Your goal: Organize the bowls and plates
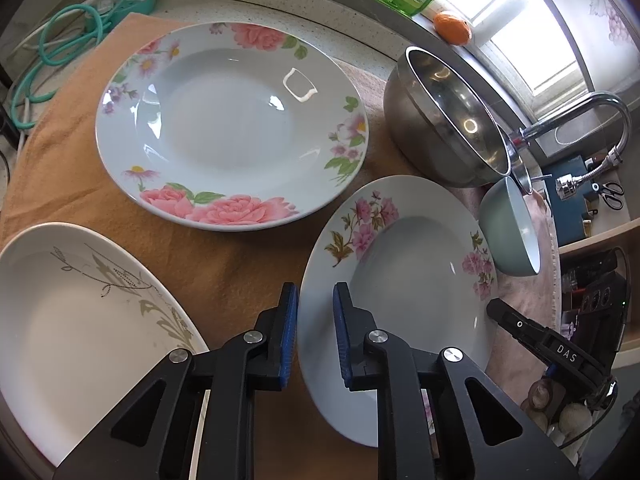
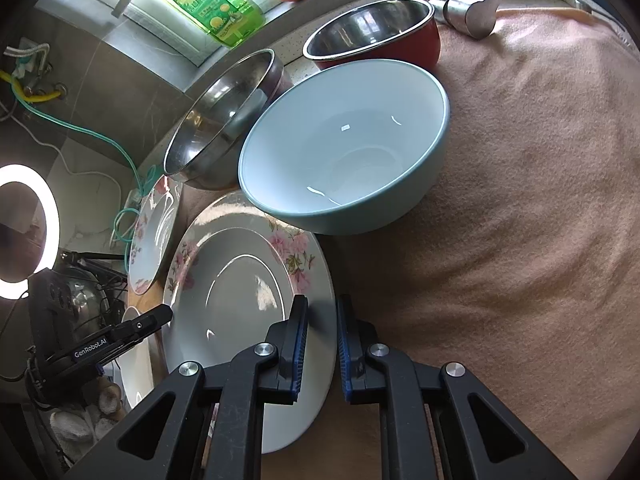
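Towels cover the counter. Both grippers straddle opposite rims of the small flowered plate, left gripper and right gripper, jaws apart, seemingly not yet clamped.

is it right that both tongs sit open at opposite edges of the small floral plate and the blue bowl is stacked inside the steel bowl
Not quite. The blue bowl is not inside the steel bowl; the right wrist view shows it beside it. Both left tongs and right tongs do sit open at the small floral plate.

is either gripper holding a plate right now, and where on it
Neither has closed. Left gripper and right gripper each straddle opposite rims of the small floral plate, jaws open.
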Available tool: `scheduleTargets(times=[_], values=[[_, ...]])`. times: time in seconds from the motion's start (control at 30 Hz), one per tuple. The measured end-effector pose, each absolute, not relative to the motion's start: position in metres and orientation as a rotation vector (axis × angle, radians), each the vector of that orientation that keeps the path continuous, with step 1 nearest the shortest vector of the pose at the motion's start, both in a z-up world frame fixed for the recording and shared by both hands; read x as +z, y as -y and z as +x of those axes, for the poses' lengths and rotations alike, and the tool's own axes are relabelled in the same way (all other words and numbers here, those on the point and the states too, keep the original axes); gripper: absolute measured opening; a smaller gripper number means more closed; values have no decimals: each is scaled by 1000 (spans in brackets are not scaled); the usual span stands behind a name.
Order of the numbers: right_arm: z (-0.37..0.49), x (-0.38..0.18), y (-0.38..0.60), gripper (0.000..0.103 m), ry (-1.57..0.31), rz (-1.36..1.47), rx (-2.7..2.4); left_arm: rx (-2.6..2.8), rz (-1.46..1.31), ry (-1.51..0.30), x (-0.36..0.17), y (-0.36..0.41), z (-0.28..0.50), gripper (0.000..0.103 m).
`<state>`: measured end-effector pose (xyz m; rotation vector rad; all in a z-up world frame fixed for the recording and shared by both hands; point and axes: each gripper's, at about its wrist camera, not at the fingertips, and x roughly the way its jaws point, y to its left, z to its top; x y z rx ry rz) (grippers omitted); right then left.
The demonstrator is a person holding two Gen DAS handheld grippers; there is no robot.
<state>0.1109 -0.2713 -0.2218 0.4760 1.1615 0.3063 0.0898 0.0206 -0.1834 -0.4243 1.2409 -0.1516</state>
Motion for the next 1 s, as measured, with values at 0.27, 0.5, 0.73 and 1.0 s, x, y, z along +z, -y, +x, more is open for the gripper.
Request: scheduleTargets(times=[0.27,0.5,0.73,1.0], values=[[111,-221,272,13,-1164,472,312,-147,-410,-1237,-183,-17,89,16],[110,-220,270,13,-1164,461,313,-147,-408,-1238,-182,-17,89,16],[107,-220,268,13,-1168,452,315,-142,-408,-1242,-183,-15,83,16],[103,-220,266,13,-1175,445,321,-136,-412,-1245,-183,-16,76,16]])
